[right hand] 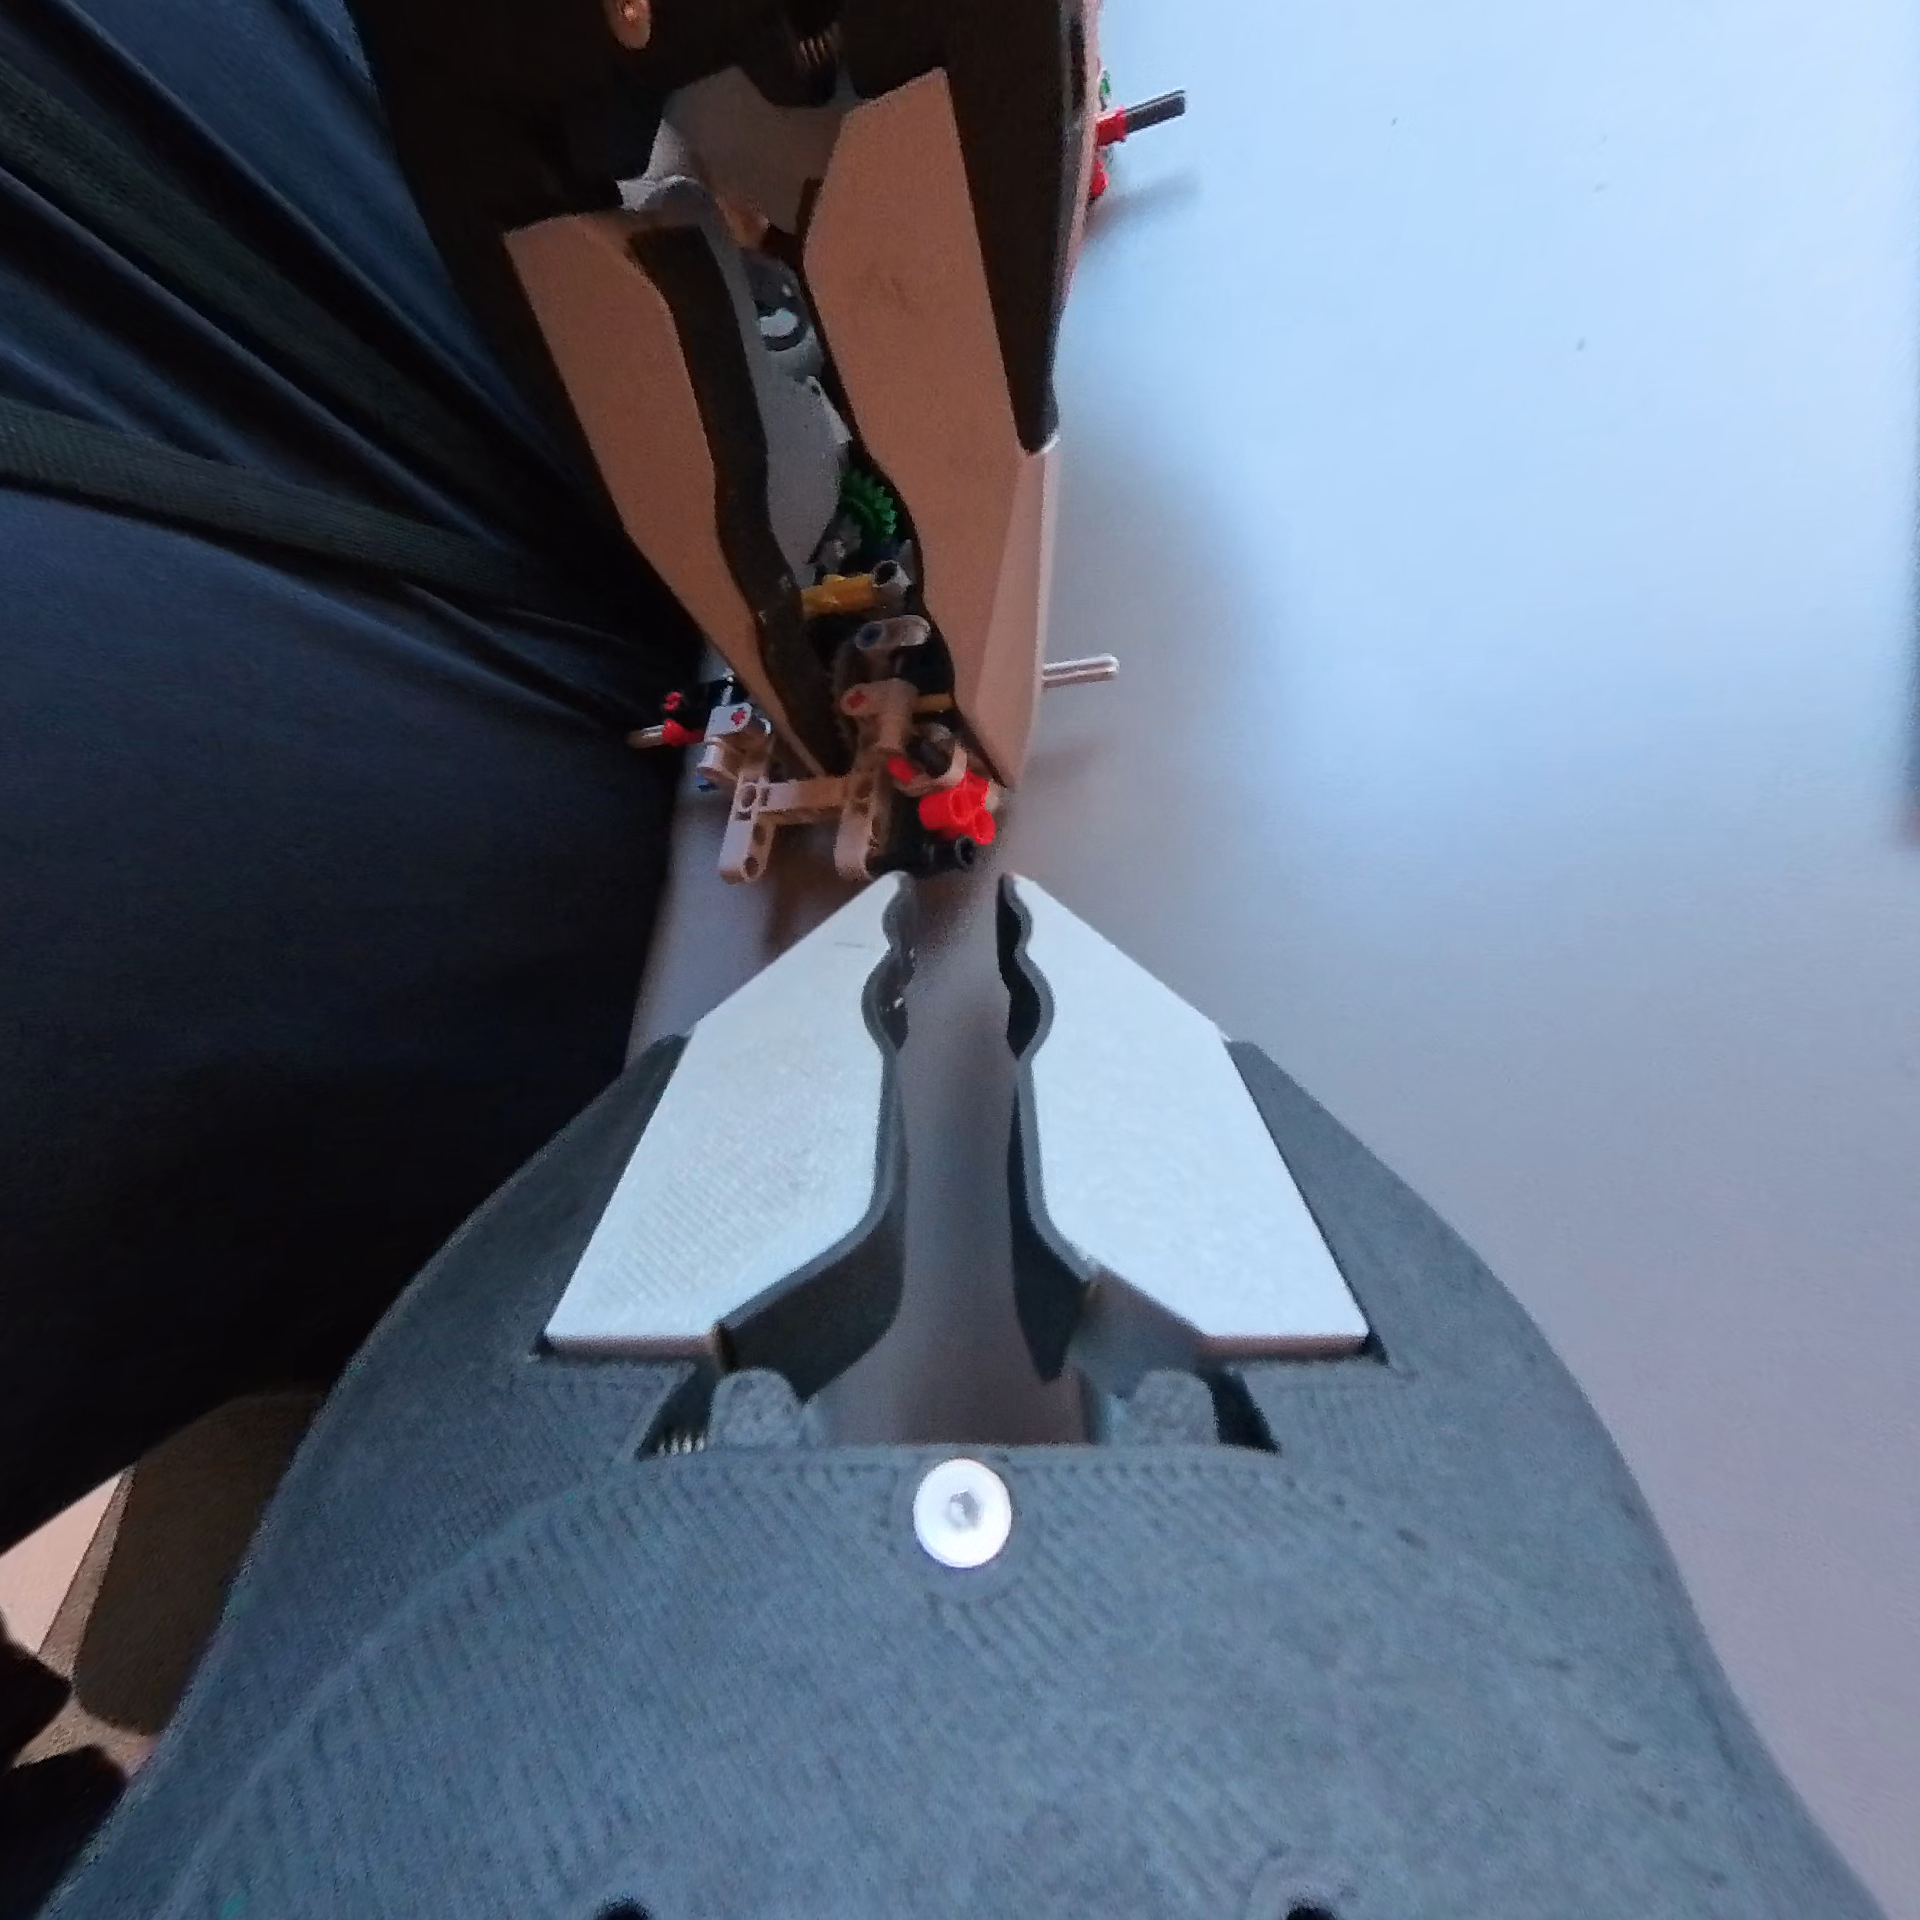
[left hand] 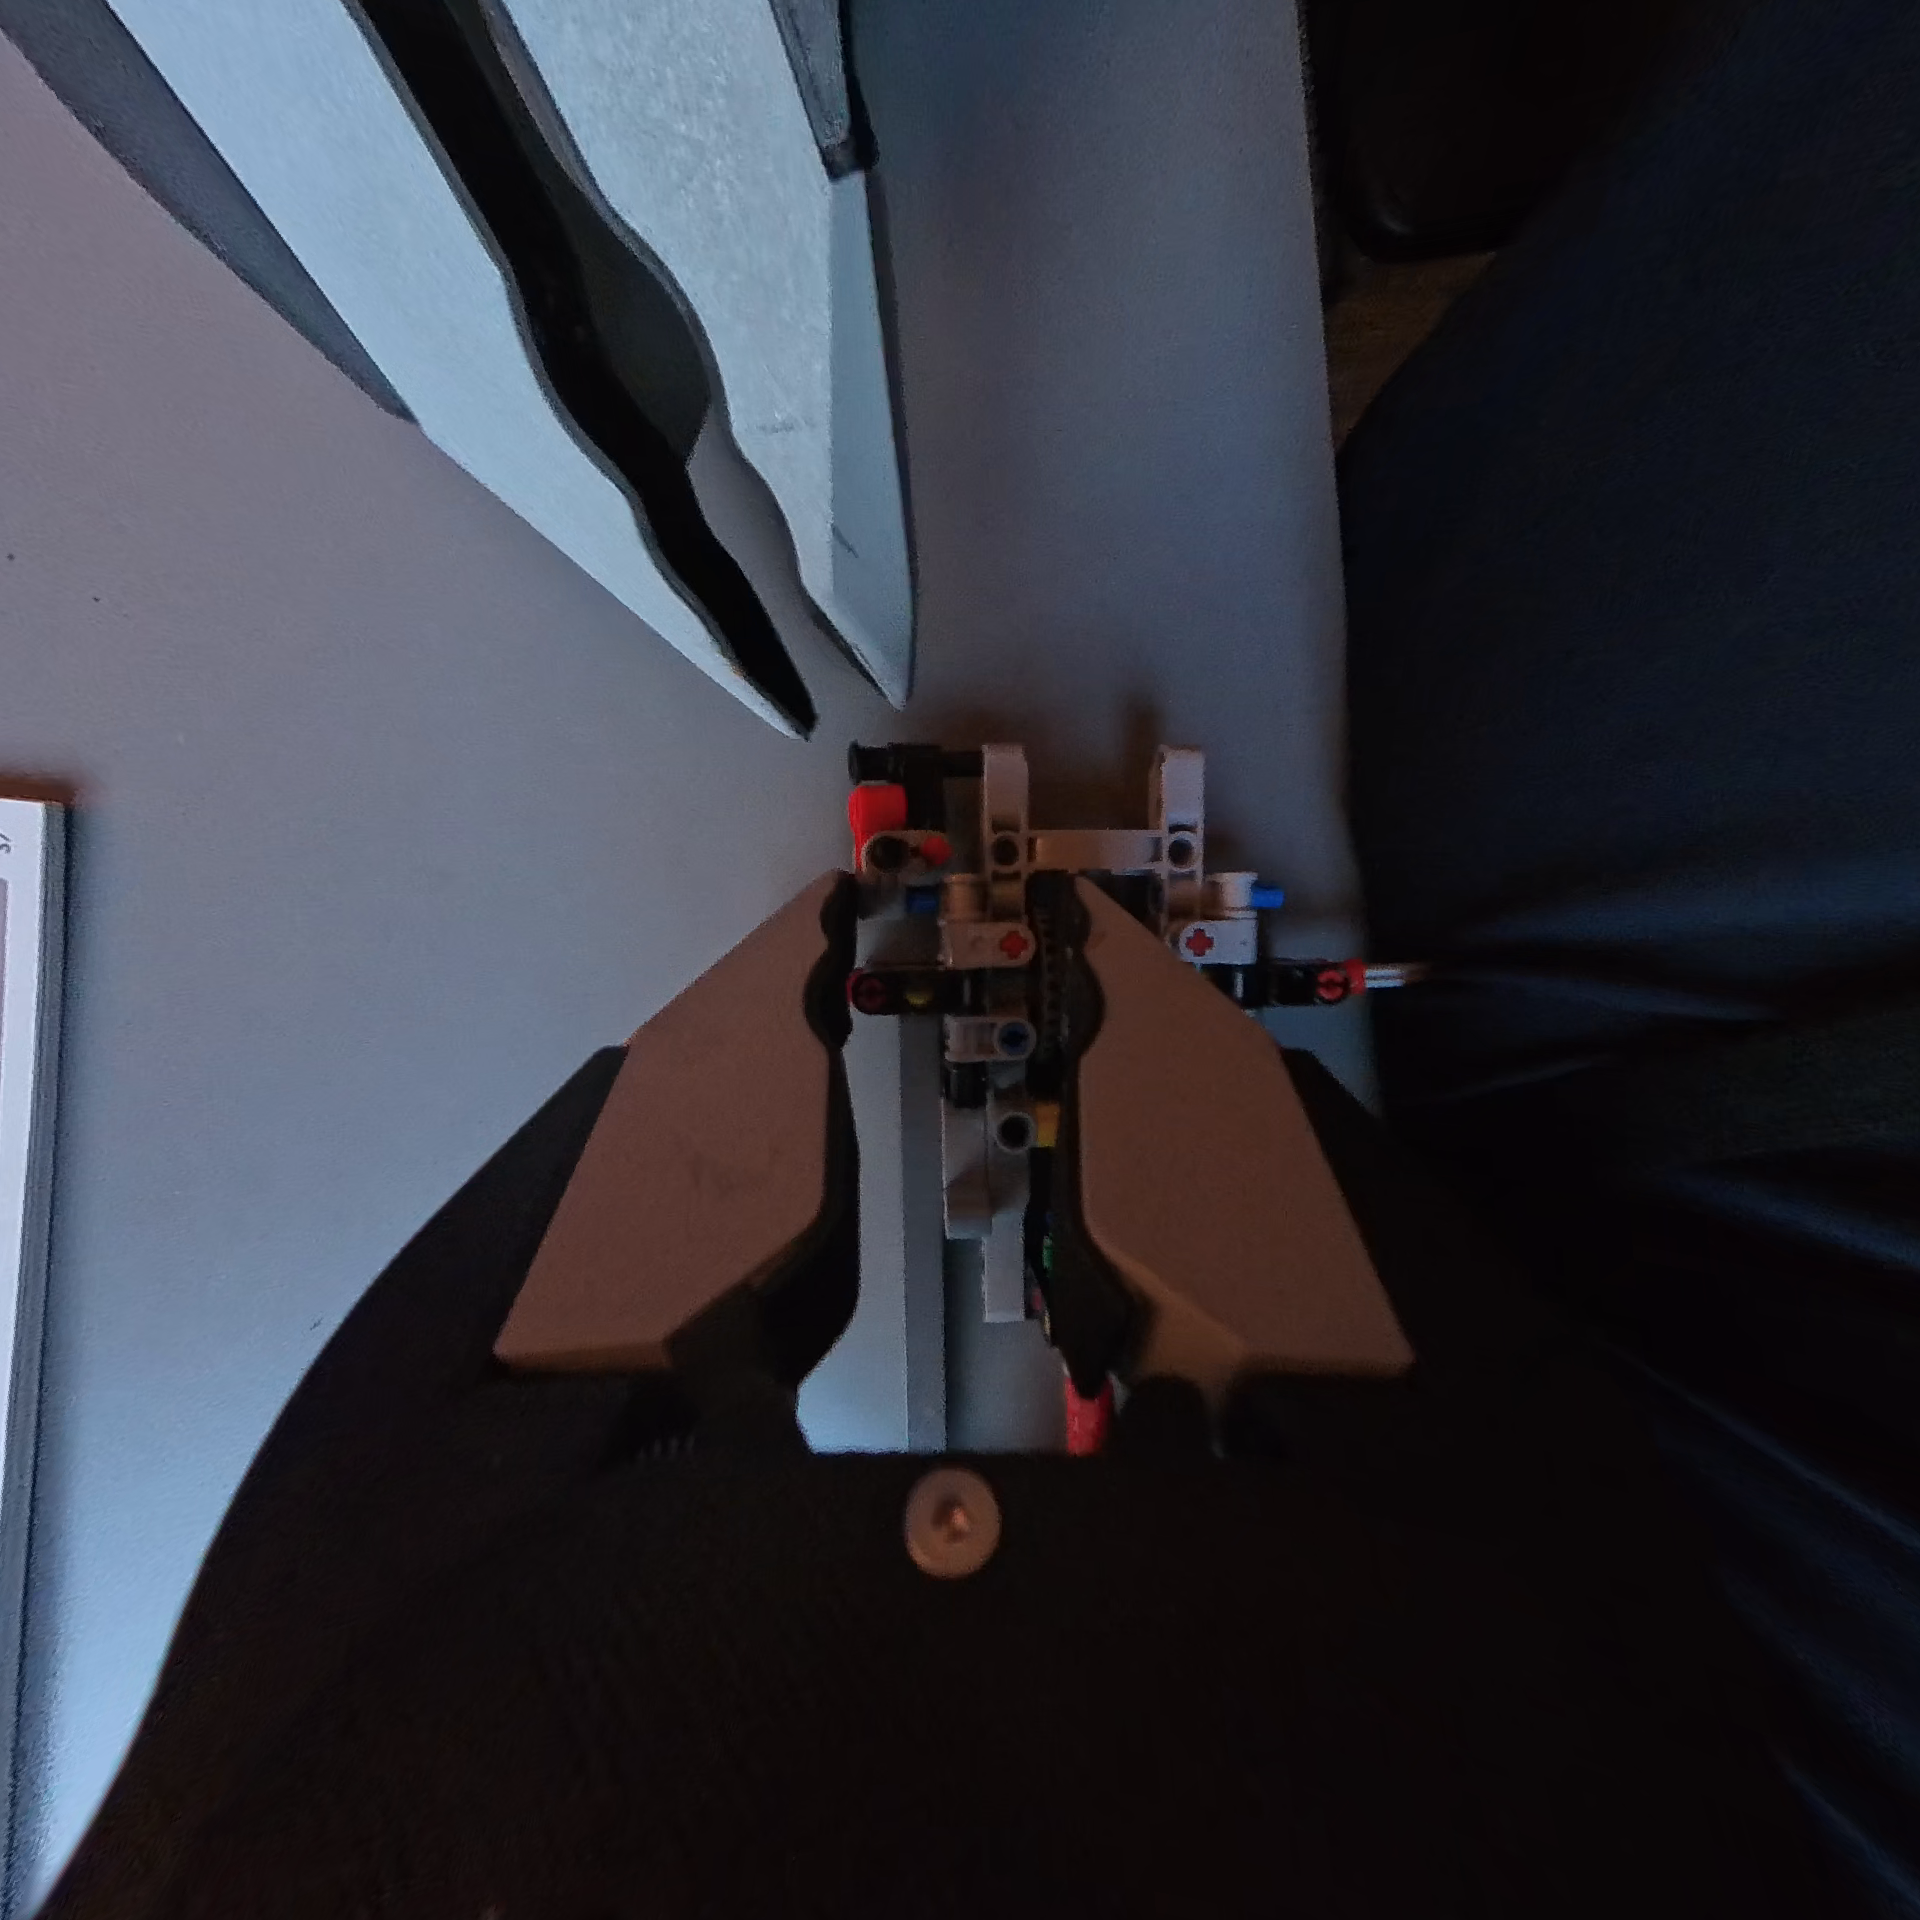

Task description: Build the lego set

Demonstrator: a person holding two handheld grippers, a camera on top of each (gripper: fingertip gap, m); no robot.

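My left gripper (left hand: 956, 883) is shut on a small building-toy assembly (left hand: 1003, 940) of white, black and red beams, pins and gears. Its front end sticks out past the fingertips, low over the pale table (left hand: 312, 935). A black pin (left hand: 883, 761) and a red connector (left hand: 876, 805) sit at the assembly's front left corner. My right gripper (right hand: 951, 888) is open and empty. Its fingertips stand just short of the black pin (right hand: 951, 854) without touching it. The right gripper also shows in the left wrist view (left hand: 857, 717), and the left gripper with the assembly (right hand: 862, 790) in the right wrist view (right hand: 914, 774).
A person's dark clothing (left hand: 1662, 935) lies along the table edge, close behind the assembly, and also shows in the right wrist view (right hand: 260, 831). A white booklet (left hand: 31, 1039) lies at the far left of the table. A thin metal axle (right hand: 1086, 665) pokes out of the assembly's side. Both grippers' tips are close together, under 4 cm apart.
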